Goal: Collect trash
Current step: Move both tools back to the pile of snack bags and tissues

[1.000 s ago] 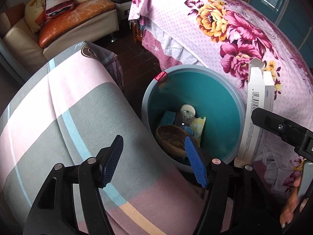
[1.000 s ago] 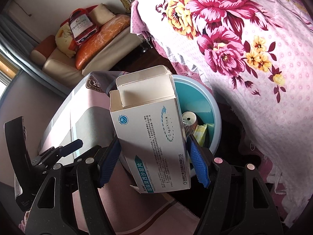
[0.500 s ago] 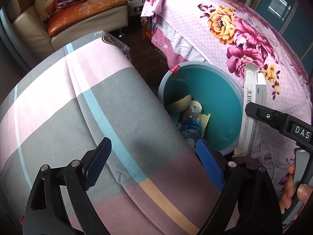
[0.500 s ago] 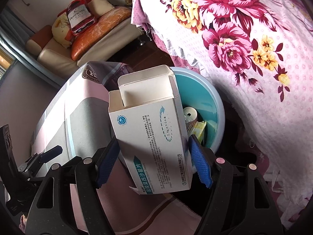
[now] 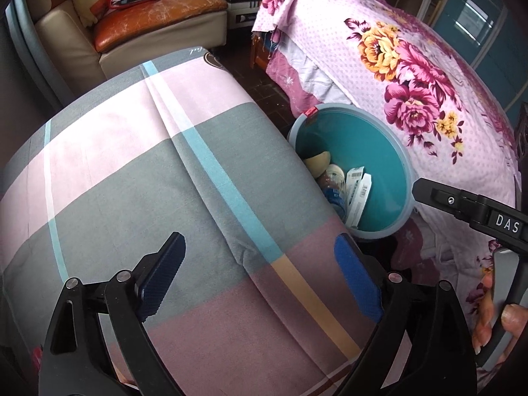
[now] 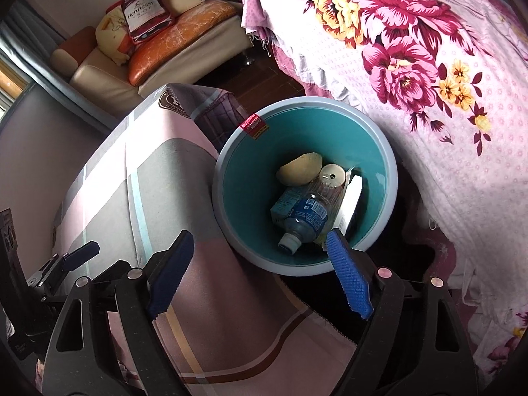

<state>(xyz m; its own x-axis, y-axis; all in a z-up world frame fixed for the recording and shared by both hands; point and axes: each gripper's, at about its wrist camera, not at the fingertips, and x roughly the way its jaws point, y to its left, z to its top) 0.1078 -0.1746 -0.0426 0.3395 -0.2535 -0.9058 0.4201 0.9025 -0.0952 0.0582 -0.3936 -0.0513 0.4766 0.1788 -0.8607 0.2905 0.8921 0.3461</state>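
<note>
White carton (image 6: 350,203), earlier in right hand-held gripper (image 6: 260,277), now lies in teal bin (image 6: 379,231); jaws opening, nothing between. Left hand-held gripper (image 5: 260,277) released, empty over plaid cover (image 5: 132,165). Drop step finished; next needs locating further trash.

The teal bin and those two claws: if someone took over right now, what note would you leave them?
Left claw: nothing between its jaws, which are opening, over the checked cloth.
Right claw: jaws opening, empty, above the teal bin.
In the bin: white box, water bottle, small teal carton, a yellowish piece.
Done: those pieces are binned.
Left: no other trash shows in these views; look around.
</note>
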